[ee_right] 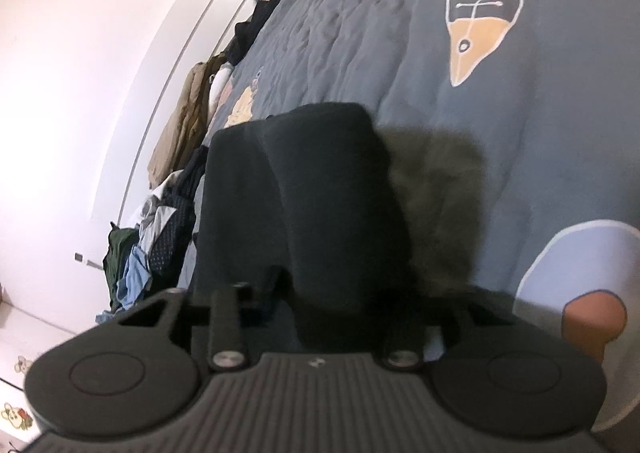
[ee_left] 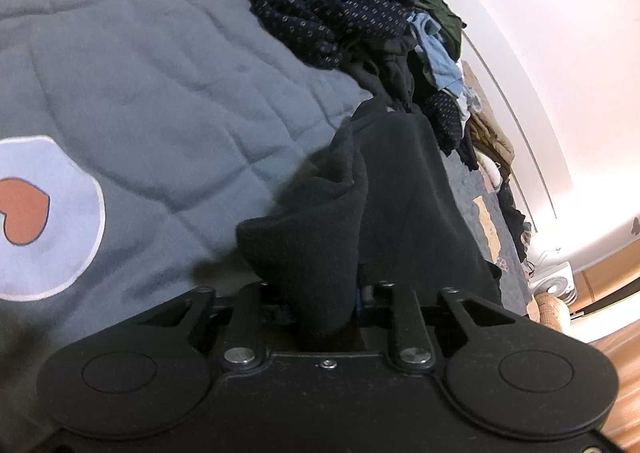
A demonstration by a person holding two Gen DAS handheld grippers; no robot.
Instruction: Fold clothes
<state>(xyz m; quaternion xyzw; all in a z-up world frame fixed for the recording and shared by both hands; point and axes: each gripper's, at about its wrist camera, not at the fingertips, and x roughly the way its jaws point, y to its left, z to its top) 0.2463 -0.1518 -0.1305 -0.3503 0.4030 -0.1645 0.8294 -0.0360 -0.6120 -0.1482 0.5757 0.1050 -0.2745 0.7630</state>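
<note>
- A bed fills both views, covered by a grey quilt printed with a pale patch holding a heart and, in the right wrist view, a fish-skeleton drawing; a white wall runs along the far side.
- A heap of unfolded clothes lies along the wall side of the bed: a dark navy dotted garment on top, with light blue, green and tan pieces further along the same edge.
- The task's thing in hand is a black fleece garment, lifted off the quilt and stretched between the two claws, so that it hangs in soft vertical folds.
- The left claw is pinching a bunched edge of the black fleece garment; cloth fills the space between its fingers.
- The right claw likewise grips a thick fold of the same fleece, and the cloth throws a shadow on the quilt just beside it.
- Holding it at two points probably keeps an edge taut and lets the weight pull the fabric straight, which suits laying it flat or bringing one half over the other.
- How many folds it already carries cannot be judged here.
</note>
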